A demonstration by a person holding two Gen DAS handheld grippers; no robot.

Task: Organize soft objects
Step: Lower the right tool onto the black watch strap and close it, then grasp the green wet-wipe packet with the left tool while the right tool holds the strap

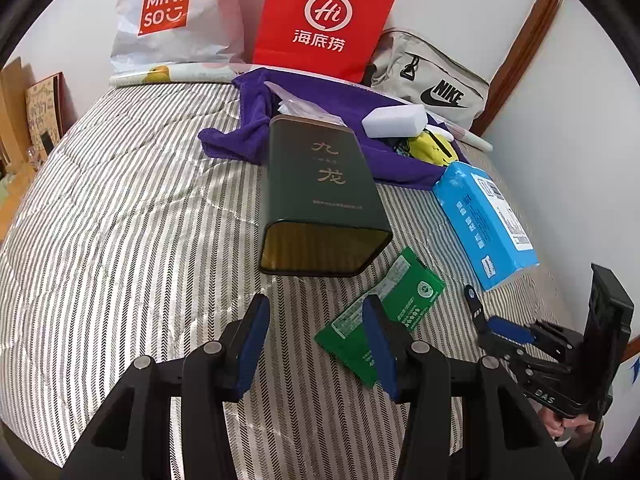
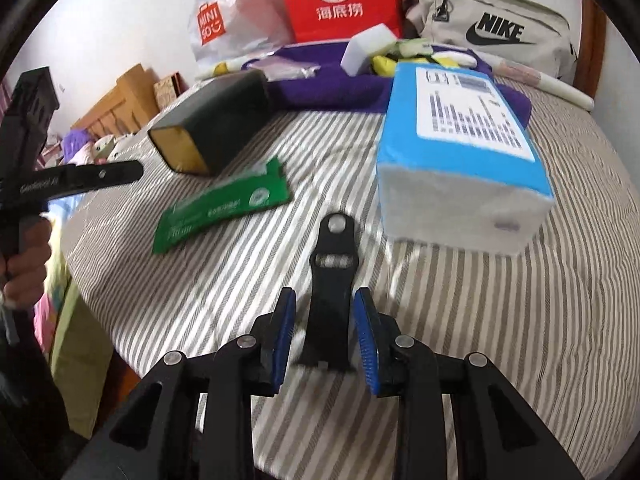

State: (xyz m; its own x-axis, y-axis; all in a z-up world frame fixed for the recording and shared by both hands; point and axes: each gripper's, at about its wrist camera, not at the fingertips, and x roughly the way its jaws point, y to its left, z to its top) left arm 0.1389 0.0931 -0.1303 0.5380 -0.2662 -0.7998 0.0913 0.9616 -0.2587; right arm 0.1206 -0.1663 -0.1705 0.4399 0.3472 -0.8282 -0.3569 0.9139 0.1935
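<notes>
Little looks sorted: the tissue pack (image 2: 460, 152), purple towel (image 1: 360, 152) and white sponge (image 1: 394, 120) lie scattered on the bed (image 1: 120, 200). The left gripper (image 1: 316, 344) gapes empty; the right gripper (image 2: 324, 336) brackets a black clip (image 2: 330, 292), contact uncertain.

A home bedroom; striped quilted bed (image 1: 120, 208); shopping bags (image 1: 324, 20).
</notes>
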